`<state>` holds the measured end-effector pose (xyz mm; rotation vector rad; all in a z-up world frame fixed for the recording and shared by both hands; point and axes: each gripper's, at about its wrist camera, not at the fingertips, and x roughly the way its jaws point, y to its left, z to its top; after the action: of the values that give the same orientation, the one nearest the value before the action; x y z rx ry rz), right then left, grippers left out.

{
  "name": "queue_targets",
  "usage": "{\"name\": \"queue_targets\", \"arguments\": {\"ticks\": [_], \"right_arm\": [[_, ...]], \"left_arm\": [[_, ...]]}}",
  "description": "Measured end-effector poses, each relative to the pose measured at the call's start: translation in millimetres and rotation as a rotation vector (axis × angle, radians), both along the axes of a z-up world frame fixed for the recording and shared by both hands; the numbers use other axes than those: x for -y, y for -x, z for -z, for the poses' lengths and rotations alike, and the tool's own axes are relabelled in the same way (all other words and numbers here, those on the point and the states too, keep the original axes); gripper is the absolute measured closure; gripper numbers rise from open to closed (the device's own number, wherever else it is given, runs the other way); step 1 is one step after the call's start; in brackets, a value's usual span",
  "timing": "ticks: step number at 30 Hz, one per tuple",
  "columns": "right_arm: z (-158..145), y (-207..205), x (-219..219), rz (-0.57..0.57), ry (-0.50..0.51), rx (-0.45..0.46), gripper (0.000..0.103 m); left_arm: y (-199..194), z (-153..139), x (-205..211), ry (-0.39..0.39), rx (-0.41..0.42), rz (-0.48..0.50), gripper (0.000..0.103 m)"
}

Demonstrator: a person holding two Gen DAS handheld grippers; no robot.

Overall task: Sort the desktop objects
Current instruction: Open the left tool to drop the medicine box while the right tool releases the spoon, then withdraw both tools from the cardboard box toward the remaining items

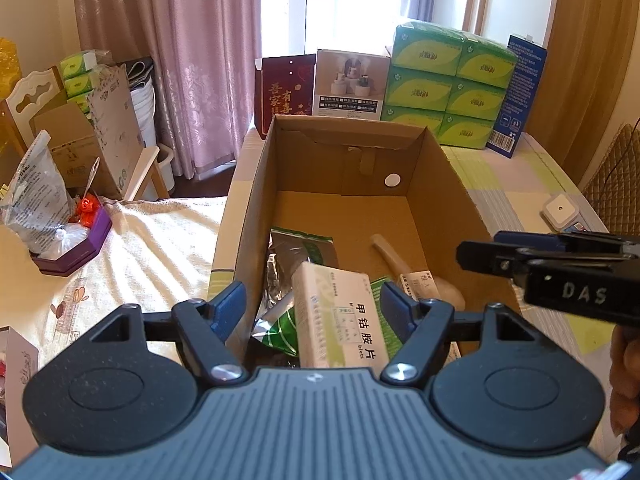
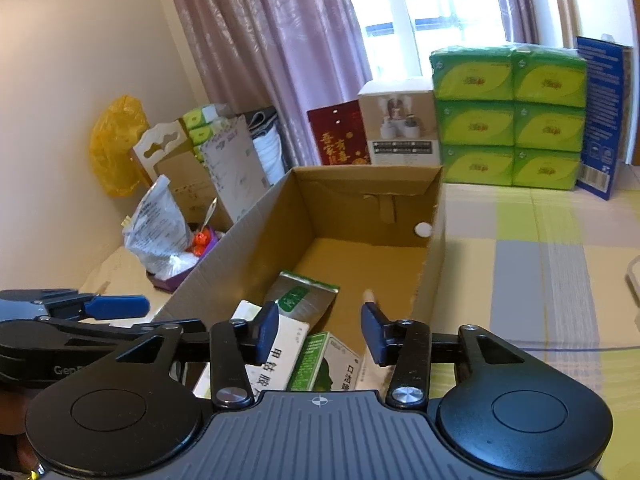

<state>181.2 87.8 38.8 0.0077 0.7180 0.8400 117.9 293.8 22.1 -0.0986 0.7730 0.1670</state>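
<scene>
Both grippers, left (image 1: 312, 304) and right (image 2: 320, 330), gape empty above the boxed medicine carton (image 1: 340, 316).

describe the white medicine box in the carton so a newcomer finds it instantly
Find the open cardboard carton in the middle of the table. At its near end, items are piled; the white medicine box lies on top, between the open left tongs. Unlike the silver-green foil pouch beside it, it is rigid, white, with large black Chinese characters.
</scene>
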Motion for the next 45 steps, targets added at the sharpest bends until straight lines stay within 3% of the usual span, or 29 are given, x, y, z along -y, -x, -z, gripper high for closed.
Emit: {"name": "queue_targets", "arguments": {"ticks": [9,14,19,25,33,45], "right_arm": [[-5,18,58,0.068,-0.001,-0.016,0.043],[-9,33,94,0.097,0.01,-0.016,0.037],[-14,46,128,0.123,0.027,-0.008,0.02],[-19,56,163,0.155,0.038,-0.002,0.01],[-23,62,204,0.193,0.049,0.005,0.002],[-9,59,284,0.326,0.081,-0.03,0.002]], "left_arm": [[28,-11,24,0.014,0.026,-0.007,0.024],[43,-20,47,0.013,0.043,0.0,0.014],[56,-28,73,0.004,0.053,0.002,0.007],[68,-33,106,0.001,0.057,0.026,0.002],[76,-34,146,0.0,0.055,0.057,0.002],[68,-24,214,0.029,0.044,0.166,0.001]]}}
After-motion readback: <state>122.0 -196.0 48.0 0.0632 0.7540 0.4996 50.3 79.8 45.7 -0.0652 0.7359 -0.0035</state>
